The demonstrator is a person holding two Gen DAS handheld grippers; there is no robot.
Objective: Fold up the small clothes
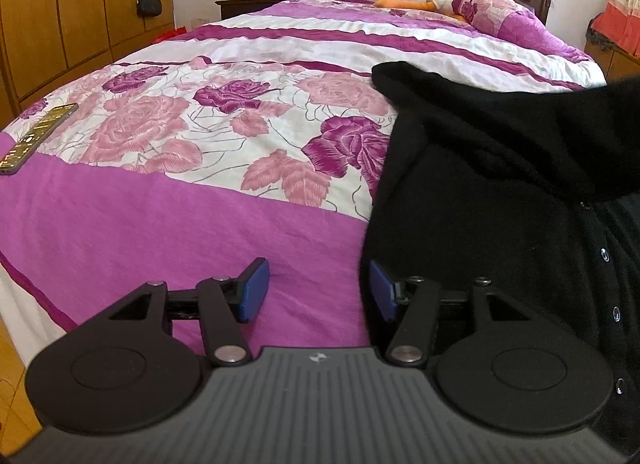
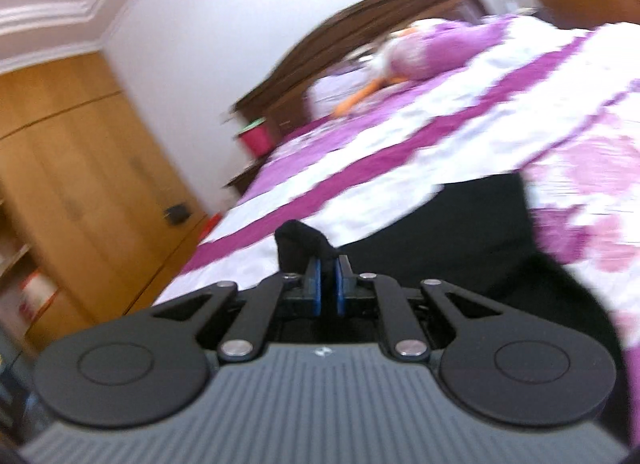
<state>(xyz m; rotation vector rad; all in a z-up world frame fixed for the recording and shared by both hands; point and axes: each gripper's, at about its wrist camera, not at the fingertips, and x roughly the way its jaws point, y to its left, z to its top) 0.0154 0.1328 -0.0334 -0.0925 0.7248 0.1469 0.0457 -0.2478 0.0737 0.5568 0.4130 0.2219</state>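
My right gripper (image 2: 326, 284) had its jaws pinched on a fold of the black cardigan (image 1: 500, 192), lifting that edge to carry it over. My left gripper (image 1: 318, 290) hung spread beside the hem, holding nothing. Cardigan lay on the bed (image 1: 168, 224): soft fuzzy knit, small buttons down the placket, floral cotton cover underneath.

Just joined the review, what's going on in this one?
A person with two handheld grippers is folding a black cardigan on a floral bedspread. The right gripper is shut on a pinch of the black fabric, lifted off the bed. The left gripper is open, empty, at the garment's left edge.
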